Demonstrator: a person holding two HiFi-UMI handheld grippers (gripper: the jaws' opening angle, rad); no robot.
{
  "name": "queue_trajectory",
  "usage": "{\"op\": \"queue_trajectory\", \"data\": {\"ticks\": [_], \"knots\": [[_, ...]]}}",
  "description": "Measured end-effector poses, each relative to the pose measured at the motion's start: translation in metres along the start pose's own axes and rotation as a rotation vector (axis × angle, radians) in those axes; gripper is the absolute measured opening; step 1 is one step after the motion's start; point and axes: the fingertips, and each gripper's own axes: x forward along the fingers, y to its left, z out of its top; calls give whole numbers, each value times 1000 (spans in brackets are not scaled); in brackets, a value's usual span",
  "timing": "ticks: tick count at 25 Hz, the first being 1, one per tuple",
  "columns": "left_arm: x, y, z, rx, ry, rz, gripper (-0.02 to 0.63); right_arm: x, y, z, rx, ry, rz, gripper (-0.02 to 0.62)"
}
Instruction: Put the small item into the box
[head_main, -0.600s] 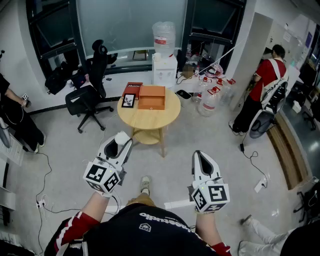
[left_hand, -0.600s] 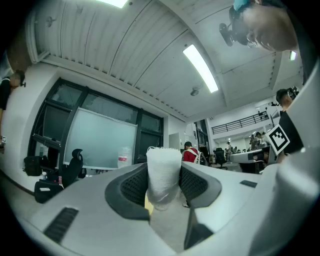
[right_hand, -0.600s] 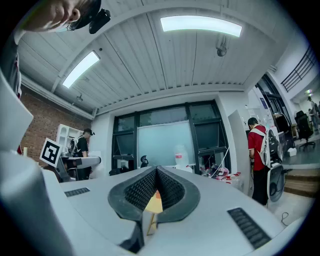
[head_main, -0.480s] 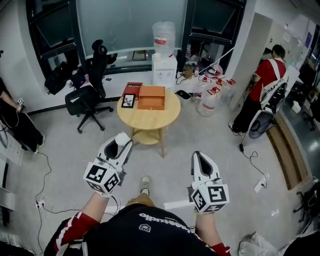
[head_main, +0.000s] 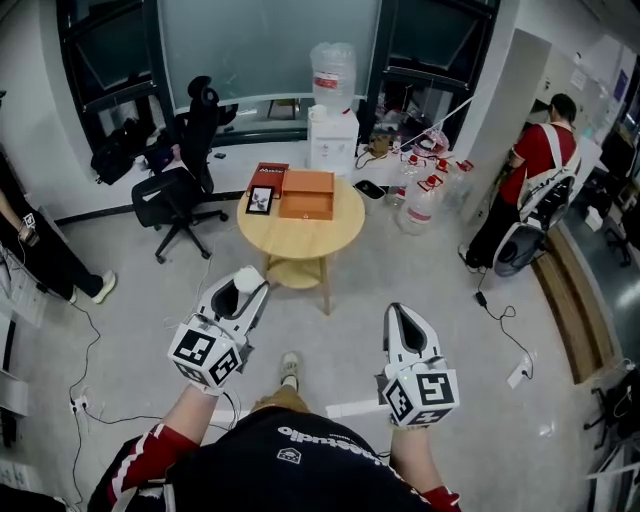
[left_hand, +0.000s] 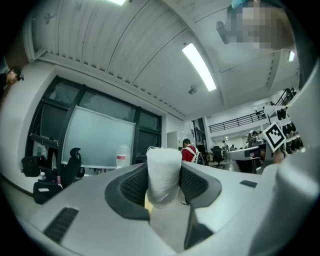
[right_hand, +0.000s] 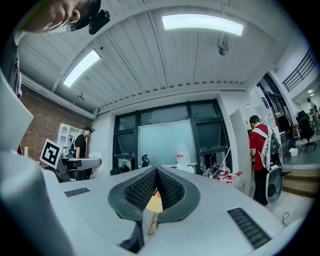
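Note:
My left gripper (head_main: 244, 283) is shut on a small white gauze-like roll (left_hand: 163, 172), which stands upright between its pads. The roll shows as a white tip (head_main: 247, 274) in the head view. My right gripper (head_main: 399, 314) is shut with nothing between its jaws (right_hand: 156, 173). Both grippers hang above the floor, short of the round wooden table (head_main: 335, 236). On that table lies an orange box (head_main: 305, 194), with a red box (head_main: 266, 175) and a small framed picture (head_main: 259, 200) to its left.
A black office chair (head_main: 180, 190) stands left of the table. Behind it are a water dispenser (head_main: 331, 110) and several water jugs (head_main: 419, 198). A person in red (head_main: 530, 170) stands at the right, another person (head_main: 35, 250) at the left. Cables cross the floor.
Both grippers have stayed where they were. The person at the left has walked further left, and the legs at the bottom right have gone out of view.

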Motion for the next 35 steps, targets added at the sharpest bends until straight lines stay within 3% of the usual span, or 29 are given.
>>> {"op": "queue_trajectory", "data": {"ticks": [5,20,29,35], "knots": [[0,3,-4,4,11,-3,184,5,3,-3,39,-10,11,26],[14,28,-14,12,47,13,186,34,5,-18,25,49,49,26],[39,40,-12,46,40,19,186,61,-6,1,8,-12,97,25],[62,55,-16,16,36,27,186,82,-24,13,-16,-66,66,25]]}}
